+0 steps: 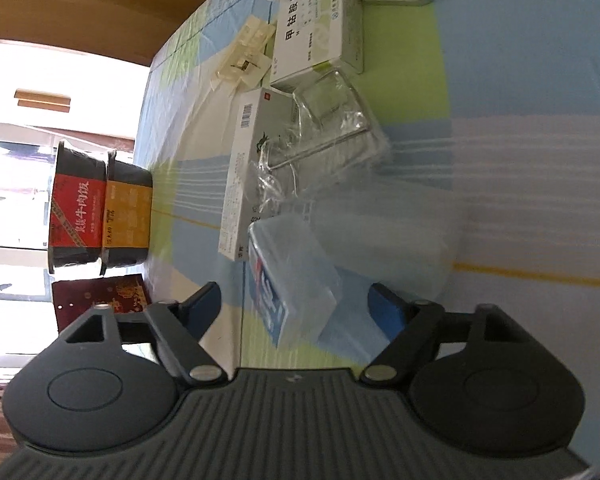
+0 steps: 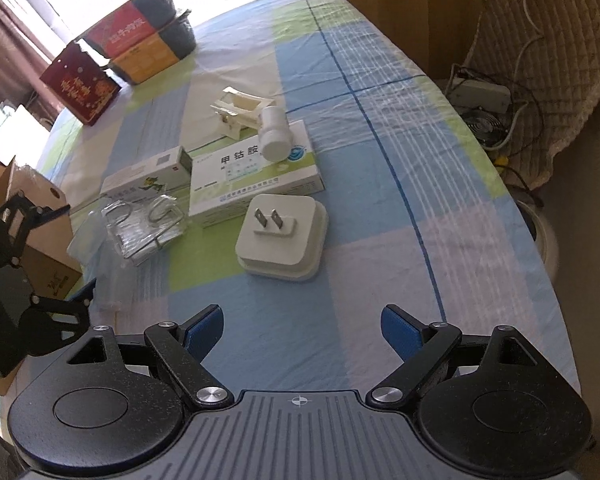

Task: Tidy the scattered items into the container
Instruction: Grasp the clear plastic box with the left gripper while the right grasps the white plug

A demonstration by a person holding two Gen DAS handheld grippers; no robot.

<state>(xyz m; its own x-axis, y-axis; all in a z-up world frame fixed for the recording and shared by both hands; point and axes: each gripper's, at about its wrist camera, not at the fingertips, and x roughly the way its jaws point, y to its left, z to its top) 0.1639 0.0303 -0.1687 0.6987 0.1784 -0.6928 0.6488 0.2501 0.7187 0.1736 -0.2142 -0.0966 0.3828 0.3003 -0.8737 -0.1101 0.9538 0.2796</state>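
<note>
Nearest the lens, the blue packet [image 1: 296, 276] sits between the left gripper [image 1: 300, 308] fingers, spread wide and not yet pinching. The right gripper [image 2: 302, 326] gapes empty over the tablecloth [image 2: 380, 200]. A slippery wrapper could squirt free; no container is identifiable.

On the large white-and-green medicine box [image 2: 256, 174], the characters 甲钴胺 are read in the right wrist view; in the left wrist view, at about 1 o'clock, the same box [image 1: 316, 36] is seen to carry 甲钴胺片. On the red band of the black tub [image 1: 76, 208], at 9 o'clock in the left wrist view, 牛肉饭 can be made out. A barcode is printed on the narrow white box [image 1: 244, 176]; its digits cannot be read. The remaining print is too small or blurred.
</note>
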